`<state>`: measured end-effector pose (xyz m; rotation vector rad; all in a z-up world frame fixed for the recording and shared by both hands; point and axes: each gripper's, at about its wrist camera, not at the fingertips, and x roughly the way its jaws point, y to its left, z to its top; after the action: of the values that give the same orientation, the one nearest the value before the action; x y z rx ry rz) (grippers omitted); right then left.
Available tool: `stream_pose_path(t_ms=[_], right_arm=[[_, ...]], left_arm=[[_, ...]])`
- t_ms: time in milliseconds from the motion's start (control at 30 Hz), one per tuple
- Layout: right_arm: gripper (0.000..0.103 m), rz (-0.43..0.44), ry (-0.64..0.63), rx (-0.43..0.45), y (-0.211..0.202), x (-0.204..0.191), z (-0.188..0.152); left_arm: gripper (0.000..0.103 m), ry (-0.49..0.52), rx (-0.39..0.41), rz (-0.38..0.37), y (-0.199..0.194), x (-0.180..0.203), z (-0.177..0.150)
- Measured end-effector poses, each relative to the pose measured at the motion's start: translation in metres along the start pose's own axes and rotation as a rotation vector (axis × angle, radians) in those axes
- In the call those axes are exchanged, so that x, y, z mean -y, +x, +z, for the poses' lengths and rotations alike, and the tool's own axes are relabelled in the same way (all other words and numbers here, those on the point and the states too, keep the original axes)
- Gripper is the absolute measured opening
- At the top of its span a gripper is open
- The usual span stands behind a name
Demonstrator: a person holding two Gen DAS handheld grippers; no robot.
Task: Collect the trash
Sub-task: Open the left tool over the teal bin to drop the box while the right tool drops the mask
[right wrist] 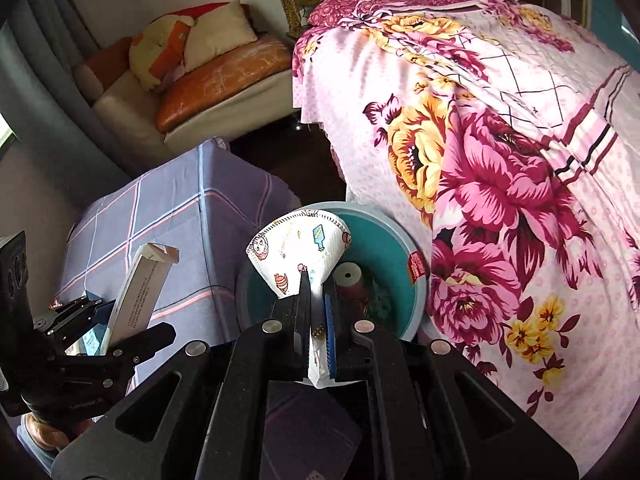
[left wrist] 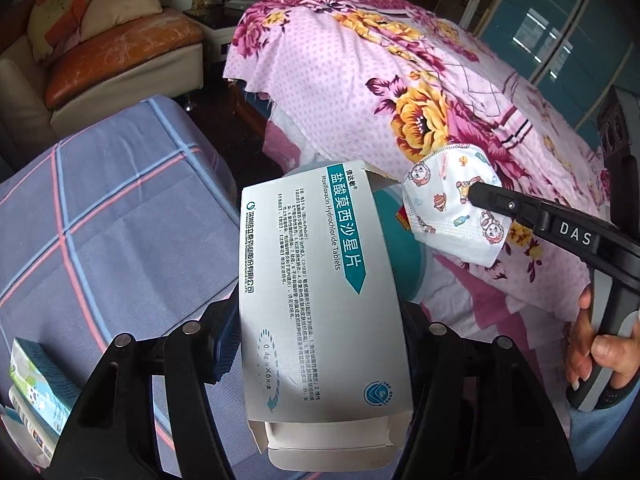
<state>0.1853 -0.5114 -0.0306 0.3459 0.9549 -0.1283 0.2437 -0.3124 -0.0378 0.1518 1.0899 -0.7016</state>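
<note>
My left gripper (left wrist: 316, 340) is shut on a white and teal medicine box (left wrist: 320, 292), held upright above the floor gap; the box also shows in the right wrist view (right wrist: 138, 292). My right gripper (right wrist: 318, 284) is shut on a folded white face mask with cartoon prints (right wrist: 296, 256), held over a teal basin (right wrist: 396, 256) beside the bed. The mask also shows in the left wrist view (left wrist: 452, 208), in front of the basin (left wrist: 388, 208), which the box mostly hides. A roll and other items lie in the basin.
A table with a purple plaid cloth (left wrist: 112, 220) stands at left, with a small teal box (left wrist: 36, 384) on its near corner. A bed with a pink floral cover (right wrist: 500, 168) fills the right. A sofa with cushions (left wrist: 100, 52) stands at the back.
</note>
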Motion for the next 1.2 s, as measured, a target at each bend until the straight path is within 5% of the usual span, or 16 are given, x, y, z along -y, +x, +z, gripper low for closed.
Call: stream_pose_path(t_ms=[400,600,1200], right_arm=[[0.006,-0.020,0.026,-0.006,0.011,0.019,0.008],[0.006,-0.030,0.029,-0.013,0.015,0.022,0.008],[0.010,-0.021,0.014,-0.052,0.025,0.007,0.007]], left_arm=[[0.068,0.005,-0.050,-0.018,0.040,0.011,0.015],[0.091,-0.019,-0.035,-0.009,0.040,0.008,0.015],[0.093,-0.103,-0.004,0.014,0.007,-0.027,-0.003]])
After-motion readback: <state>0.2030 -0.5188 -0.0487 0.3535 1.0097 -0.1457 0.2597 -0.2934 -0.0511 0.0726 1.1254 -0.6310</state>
